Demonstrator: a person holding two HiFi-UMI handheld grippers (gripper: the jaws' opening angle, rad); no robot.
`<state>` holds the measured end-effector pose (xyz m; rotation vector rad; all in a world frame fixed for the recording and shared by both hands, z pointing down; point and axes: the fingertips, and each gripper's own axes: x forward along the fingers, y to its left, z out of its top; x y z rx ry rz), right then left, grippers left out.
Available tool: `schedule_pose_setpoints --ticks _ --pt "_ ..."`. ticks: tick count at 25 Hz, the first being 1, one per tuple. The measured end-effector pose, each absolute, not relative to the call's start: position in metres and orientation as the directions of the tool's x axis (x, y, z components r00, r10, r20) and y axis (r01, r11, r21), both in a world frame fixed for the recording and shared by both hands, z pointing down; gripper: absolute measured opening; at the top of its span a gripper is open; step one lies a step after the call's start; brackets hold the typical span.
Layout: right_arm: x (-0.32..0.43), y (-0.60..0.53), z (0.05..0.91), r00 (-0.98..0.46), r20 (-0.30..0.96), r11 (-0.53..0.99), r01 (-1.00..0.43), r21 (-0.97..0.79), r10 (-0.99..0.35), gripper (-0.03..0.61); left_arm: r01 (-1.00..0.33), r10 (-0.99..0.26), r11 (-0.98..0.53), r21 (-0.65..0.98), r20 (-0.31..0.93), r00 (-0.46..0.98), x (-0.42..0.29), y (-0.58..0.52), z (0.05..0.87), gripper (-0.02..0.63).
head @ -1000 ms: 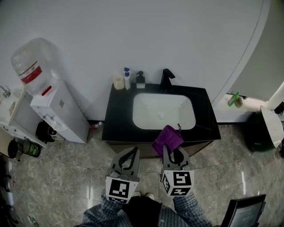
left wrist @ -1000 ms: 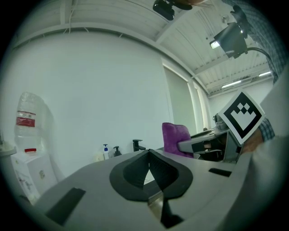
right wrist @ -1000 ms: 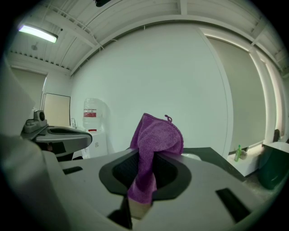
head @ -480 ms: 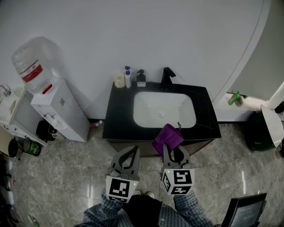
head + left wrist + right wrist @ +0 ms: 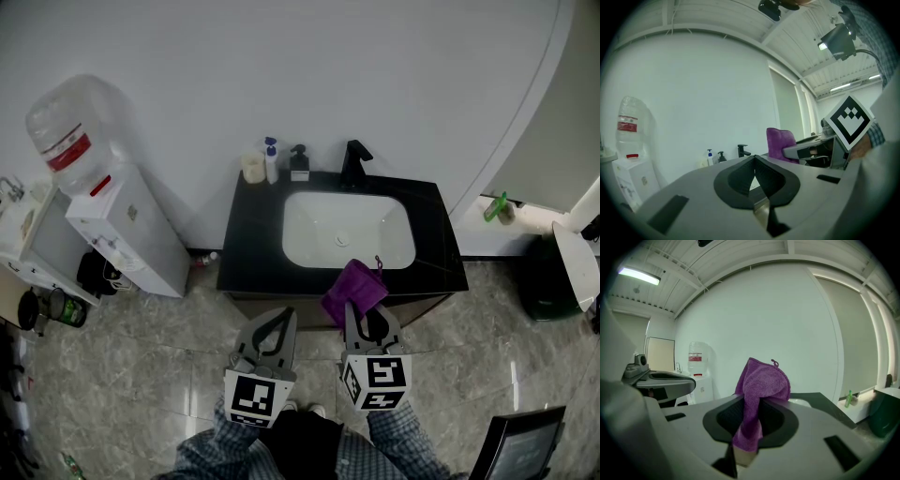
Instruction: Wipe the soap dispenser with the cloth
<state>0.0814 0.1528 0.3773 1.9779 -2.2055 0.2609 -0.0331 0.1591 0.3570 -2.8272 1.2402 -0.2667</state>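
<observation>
The black pump soap dispenser (image 5: 299,164) stands at the back left of the black vanity top (image 5: 253,253), between a white bottle with a blue cap (image 5: 271,161) and the black faucet (image 5: 353,161). In front of the vanity, my right gripper (image 5: 361,314) is shut on a purple cloth (image 5: 354,289) that sticks up over the counter's front edge. The cloth (image 5: 761,390) fills the jaws of the right gripper (image 5: 752,404). My left gripper (image 5: 275,323) is beside it, shut and holding nothing. From the left gripper (image 5: 753,157), the dispenser (image 5: 721,157) looks small and far off.
A white basin (image 5: 345,230) is set into the vanity. A cream cup (image 5: 251,169) stands at the counter's back left corner. A water cooler with a bottle on top (image 5: 94,187) stands to the left. A dark bin (image 5: 553,281) is on the right. The floor is grey marble tile.
</observation>
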Motion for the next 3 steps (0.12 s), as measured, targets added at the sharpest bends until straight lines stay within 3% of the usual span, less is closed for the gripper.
schedule_pose_setpoints --ticks 3 --pt "0.0810 0.1526 0.3775 -0.110 0.243 0.109 -0.994 -0.016 -0.964 0.080 -0.726 -0.733 -0.680 -0.107 0.140 0.666 -0.0329 0.1591 0.3567 0.002"
